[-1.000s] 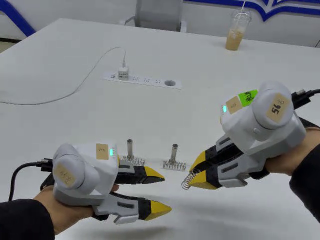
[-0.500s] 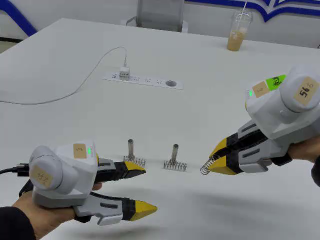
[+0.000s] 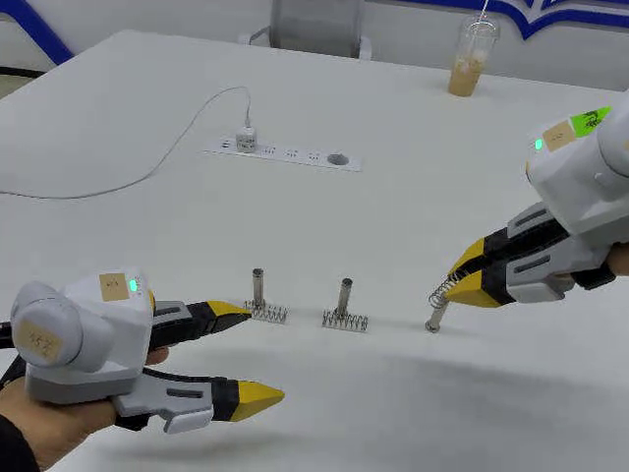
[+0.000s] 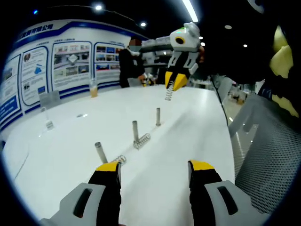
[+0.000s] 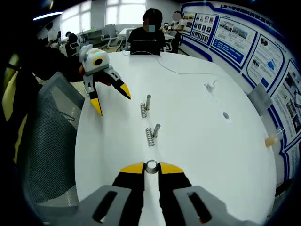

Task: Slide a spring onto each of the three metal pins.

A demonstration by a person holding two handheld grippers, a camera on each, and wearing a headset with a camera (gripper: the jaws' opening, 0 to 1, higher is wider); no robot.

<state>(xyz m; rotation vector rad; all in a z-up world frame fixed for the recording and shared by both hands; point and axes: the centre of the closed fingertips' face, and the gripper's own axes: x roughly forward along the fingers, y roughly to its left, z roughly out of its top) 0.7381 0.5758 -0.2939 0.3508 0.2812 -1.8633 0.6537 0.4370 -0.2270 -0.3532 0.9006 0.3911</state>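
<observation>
Three short metal pins stand in a row on the white table [image 3: 413, 197]: left pin [image 3: 257, 285], middle pin [image 3: 345, 295], right pin [image 3: 433, 317]. One loose spring [image 3: 267, 313] lies at the left pin's foot, and a second spring [image 3: 345, 321] lies by the middle pin. My right gripper [image 3: 464, 282] is shut on a third spring [image 3: 444, 288], which hangs just above and right of the right pin. In the right gripper view that spring [image 5: 151, 166] shows end-on between the jaws. My left gripper [image 3: 251, 352] is open and holds nothing, low and left of the left pin [image 4: 99, 151].
A white power strip [image 3: 285, 154] with a plugged charger [image 3: 246, 138] and a cable lies mid-table. An iced drink cup [image 3: 470, 61] stands at the far edge beside a grey chair [image 3: 314, 25]. A seated person [image 5: 150, 33] is at the table's far end.
My right gripper has carried its spring up and to the right, uncovering the right pin. My left gripper has drawn back to the left, still open. Pins and loose springs have not moved.
</observation>
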